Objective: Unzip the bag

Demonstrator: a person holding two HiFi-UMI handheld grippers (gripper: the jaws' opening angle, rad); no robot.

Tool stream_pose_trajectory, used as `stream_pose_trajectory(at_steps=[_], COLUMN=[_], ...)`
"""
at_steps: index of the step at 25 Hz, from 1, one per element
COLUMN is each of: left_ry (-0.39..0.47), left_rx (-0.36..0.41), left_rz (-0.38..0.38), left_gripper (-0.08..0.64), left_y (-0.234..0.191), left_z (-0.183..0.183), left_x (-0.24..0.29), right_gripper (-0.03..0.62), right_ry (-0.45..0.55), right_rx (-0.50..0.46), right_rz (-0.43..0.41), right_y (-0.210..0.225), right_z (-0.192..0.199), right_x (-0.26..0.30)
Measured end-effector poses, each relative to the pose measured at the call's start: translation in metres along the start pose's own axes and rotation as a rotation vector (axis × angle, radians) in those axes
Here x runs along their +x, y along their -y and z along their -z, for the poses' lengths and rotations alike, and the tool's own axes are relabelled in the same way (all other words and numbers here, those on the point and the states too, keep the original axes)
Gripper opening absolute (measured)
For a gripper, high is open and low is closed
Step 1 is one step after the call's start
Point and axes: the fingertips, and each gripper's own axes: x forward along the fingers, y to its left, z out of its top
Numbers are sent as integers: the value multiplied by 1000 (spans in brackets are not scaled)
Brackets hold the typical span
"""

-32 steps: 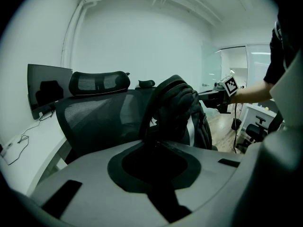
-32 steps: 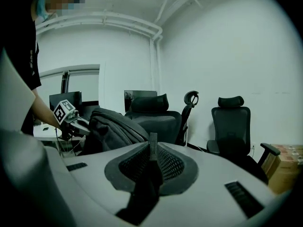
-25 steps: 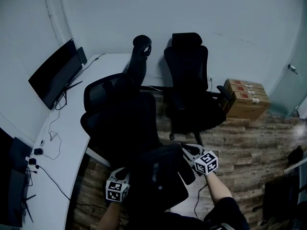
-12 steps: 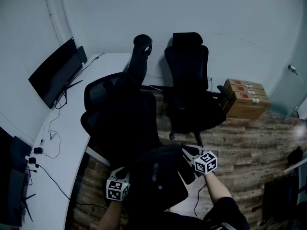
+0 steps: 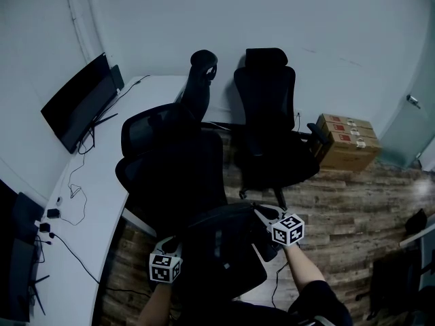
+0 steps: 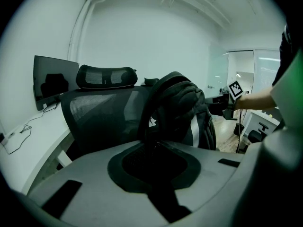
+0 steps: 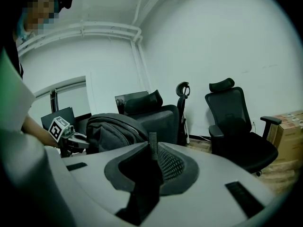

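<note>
- Left gripper (image 6: pixel 152 148): the fingers (image 6: pixel 85 178) are drawn in narrow and clamped on a dark strap (image 6: pixel 150 115). The strap runs up from them to the top of the bag (image 6: pixel 184 108).
- Right gripper (image 7: pixel 152 150): the fingers (image 7: pixel 208 193) are closed narrow on a thin ribbed tab (image 7: pixel 152 142), which is held upright between them. Whether the tab is the zip pull cannot be told.
- In the head view the bag, a black backpack, is held between the two grippers. The left gripper is at its lower left side and the right gripper at its upper right corner.
- The bag is placed at the front edge of the nearest mesh-backed office chair (image 5: pixel 170 155). The seat is hidden beneath the bag.
- In the right gripper view a zip line is seen along the bag's curved top edge.
- A second office chair (image 5: pixel 266 114) is noted behind, well apart from the bag, on the wood-plank floor (image 5: pixel 353 209).
- A white tabletop (image 5: pixel 102 182) is recorded to the left, with a dark monitor (image 5: pixel 78 104) near its far left edge.
- Stacked cardboard boxes (image 5: pixel 346 140) are seen on the floor to the right of the second office chair.
</note>
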Motion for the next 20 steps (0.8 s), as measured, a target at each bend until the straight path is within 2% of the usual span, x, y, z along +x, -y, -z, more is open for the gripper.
stream_pose_trajectory(at_steps=[10, 20], left_ry=[3, -2], left_rx=[-49, -62], left_rz=[-23, -6], left_gripper=[61, 61], left_y=[-29, -50], left_z=[6, 10], left_x=[-2, -1], right_gripper=[75, 75], right_ry=[10, 25], right_rx=[-13, -1], right_rz=[20, 77], right_y=[-18, -33], right_z=[-15, -19], right_x=[25, 37])
